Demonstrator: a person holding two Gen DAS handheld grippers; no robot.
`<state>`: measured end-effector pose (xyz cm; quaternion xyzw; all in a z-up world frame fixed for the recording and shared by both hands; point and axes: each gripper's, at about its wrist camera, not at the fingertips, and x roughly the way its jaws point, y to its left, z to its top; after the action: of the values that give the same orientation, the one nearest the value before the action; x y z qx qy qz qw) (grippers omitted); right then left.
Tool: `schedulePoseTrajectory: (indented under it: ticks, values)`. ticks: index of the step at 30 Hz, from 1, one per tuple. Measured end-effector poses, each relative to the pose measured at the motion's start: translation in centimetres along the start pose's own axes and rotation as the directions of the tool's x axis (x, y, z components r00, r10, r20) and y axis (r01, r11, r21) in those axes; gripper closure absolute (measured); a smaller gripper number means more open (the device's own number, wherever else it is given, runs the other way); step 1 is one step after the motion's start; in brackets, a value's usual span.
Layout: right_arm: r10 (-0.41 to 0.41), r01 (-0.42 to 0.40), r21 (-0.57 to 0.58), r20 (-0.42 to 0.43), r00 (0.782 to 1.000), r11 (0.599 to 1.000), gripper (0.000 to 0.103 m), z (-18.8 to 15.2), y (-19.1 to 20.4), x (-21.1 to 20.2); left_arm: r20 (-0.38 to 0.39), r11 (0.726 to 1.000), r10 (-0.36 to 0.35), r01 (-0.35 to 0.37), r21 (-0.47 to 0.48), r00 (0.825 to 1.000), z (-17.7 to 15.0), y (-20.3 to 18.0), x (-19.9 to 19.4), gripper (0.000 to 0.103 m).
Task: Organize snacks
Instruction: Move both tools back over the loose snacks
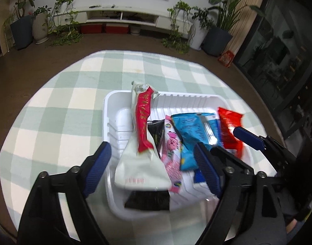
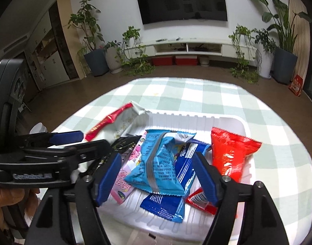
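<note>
**Light, crinkly packets gathered in the tray**

The snack packets, among them a white-and-red packet (image 1: 142, 134) and a light blue packet (image 2: 158, 163), were piled in the white tray (image 1: 188, 99) at 12 o'clock from both grippers. The left gripper (image 1: 154, 169) and right gripper (image 2: 158, 177) were seen spread wide, nothing held. The film was judged light, soft and slippery, best pinched at a sealed end.

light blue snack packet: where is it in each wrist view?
Left wrist: light blue packet lies right of centre in the white tray, just ahead of the left gripper.
Right wrist: packet sits at centre, on the pile, between the right gripper's fingers.
Shared landmark: bright red packet to its right.
</note>
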<state>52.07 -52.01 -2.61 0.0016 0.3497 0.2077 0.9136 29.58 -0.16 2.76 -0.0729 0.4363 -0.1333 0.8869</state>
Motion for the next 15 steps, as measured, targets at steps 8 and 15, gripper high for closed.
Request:
schedulePoseTrajectory:
  ticks: [8,15]
  values:
    - [0.037,-0.042,0.035,0.135,0.99,0.999,0.016,-0.8,-0.5,-7.0,0.084,0.998,-0.029,0.034,-0.06,0.996,-6.0,2.0,-8.4,0.001]
    - [0.106,-0.137,0.137,0.21,0.972,0.981,0.006,-4.7,-2.4,-12.4,0.097,0.985,-0.014,0.03,-0.17,0.995,-13.9,4.2,-13.4,0.0]
